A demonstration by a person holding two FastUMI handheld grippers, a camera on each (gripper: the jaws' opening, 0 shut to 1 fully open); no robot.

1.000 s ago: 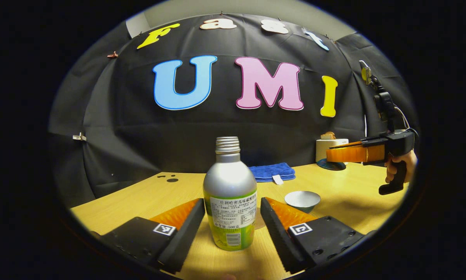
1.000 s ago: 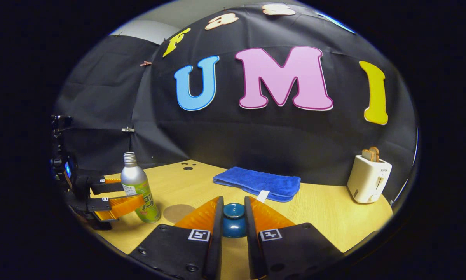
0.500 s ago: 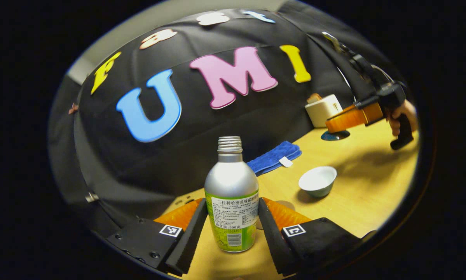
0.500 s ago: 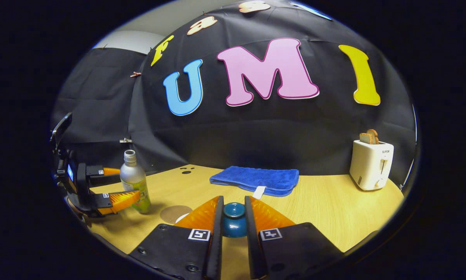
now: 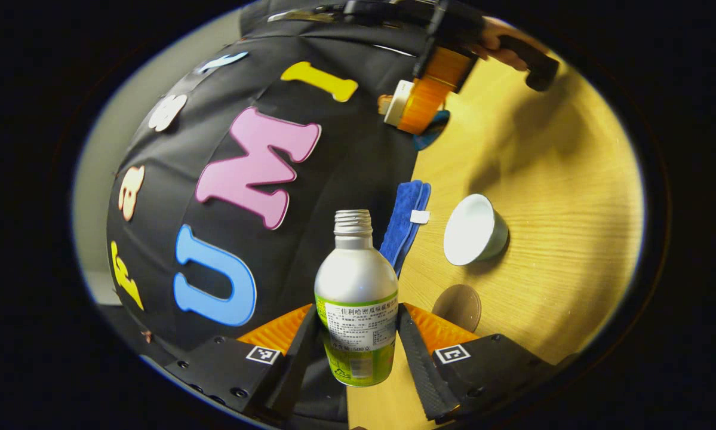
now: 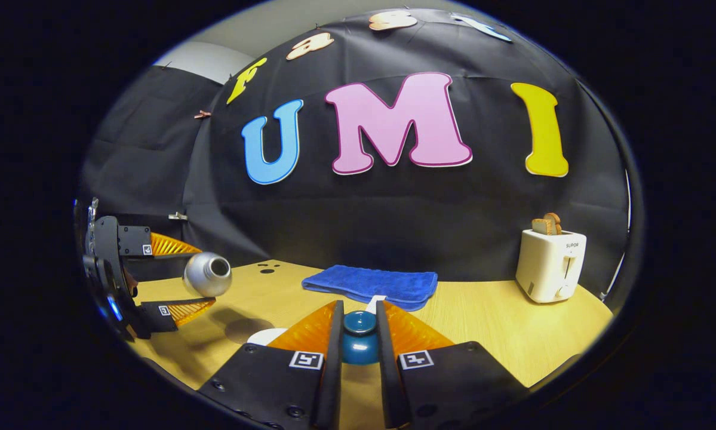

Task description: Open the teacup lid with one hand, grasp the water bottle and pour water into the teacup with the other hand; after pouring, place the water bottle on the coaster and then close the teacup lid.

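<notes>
The uncapped silver bottle with a green label (image 5: 355, 310) is clamped between the fingers of my left gripper (image 5: 355, 313). In the right gripper view the left gripper (image 6: 181, 278) holds the bottle (image 6: 207, 275) off the table, tipped on its side, mouth facing this camera. The open white teacup (image 5: 474, 230) stands on the table past the bottle's mouth, and the round brown coaster (image 5: 458, 306) lies close by. My right gripper (image 6: 359, 307) is shut on the blue teacup lid (image 6: 359, 340), held above the table. It also appears far off (image 5: 420, 101) with a hand on its grip.
A folded blue towel (image 6: 372, 283) lies at the back of the wooden table (image 6: 501, 334). A white toaster (image 6: 549, 263) with toast stands at the back right. The teacup's rim (image 6: 266, 336) peeks out beside my right gripper's left finger.
The left gripper has lifted the bottle off the table and rolled it from upright onto its side, toward the teacup. The right gripper keeps the lid, almost still.
</notes>
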